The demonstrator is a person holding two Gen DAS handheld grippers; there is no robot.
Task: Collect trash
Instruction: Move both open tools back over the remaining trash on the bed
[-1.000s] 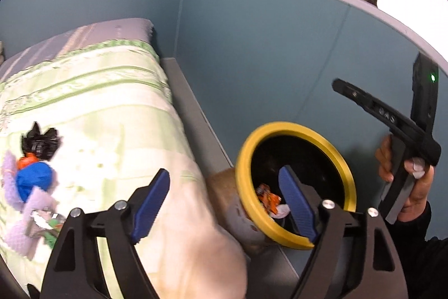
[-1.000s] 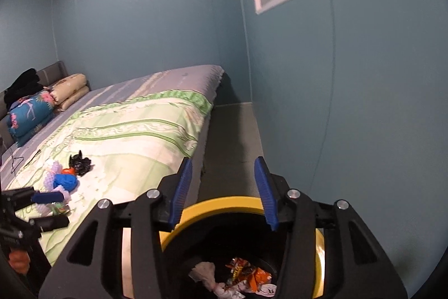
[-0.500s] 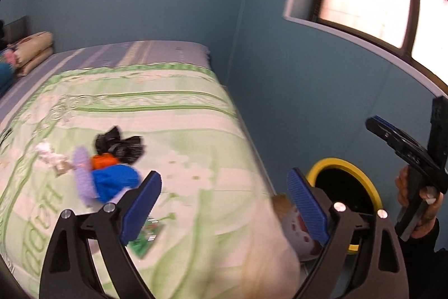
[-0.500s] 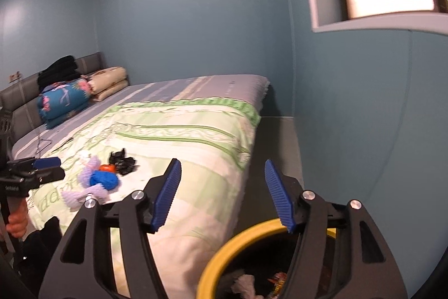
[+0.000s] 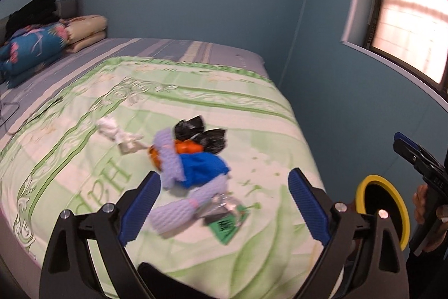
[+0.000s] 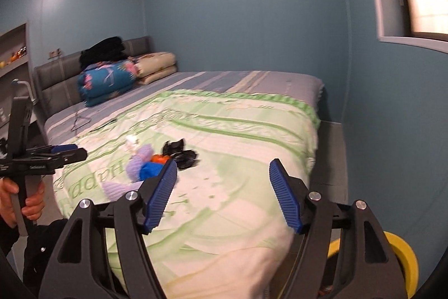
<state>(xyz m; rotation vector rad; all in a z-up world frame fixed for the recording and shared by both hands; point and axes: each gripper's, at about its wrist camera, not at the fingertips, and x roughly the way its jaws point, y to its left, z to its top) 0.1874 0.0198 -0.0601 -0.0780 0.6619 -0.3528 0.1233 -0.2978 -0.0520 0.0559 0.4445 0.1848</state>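
**Both grippers turned from the bin toward the litter on the bed**

Since a second ago, both grippers have been swung away from the yellow-rimmed bin (image 5: 364,188), which then filled the foreground of both views with wrappers visible inside; it is now pushed to the right edge of the left wrist view and the lower right corner of the right wrist view. Its interior is seen only as a dark opening, so its contents cannot be made out at this moment. The bin is stood on the floor just beside the bed (image 5: 196,66), between the mattress and the blue wall.

The left gripper (image 5: 224,203) is held above the near part of the green quilt (image 5: 266,131), its blue pads spread wide with nothing between them. The right gripper (image 6: 222,194) is likewise held with its fingers wide apart and empty.

The trash is gathered in a cluster on the quilt: a blue crumpled piece (image 5: 203,166), lavender foam netting (image 5: 170,159), an orange scrap (image 5: 187,146), black plastic (image 5: 201,132), a white tissue (image 5: 114,129) and a green packet (image 5: 225,226). The green packet and a lavender strip are seen between the left pads, though blurred.

Folded blankets (image 6: 106,81) are stacked at the headboard.
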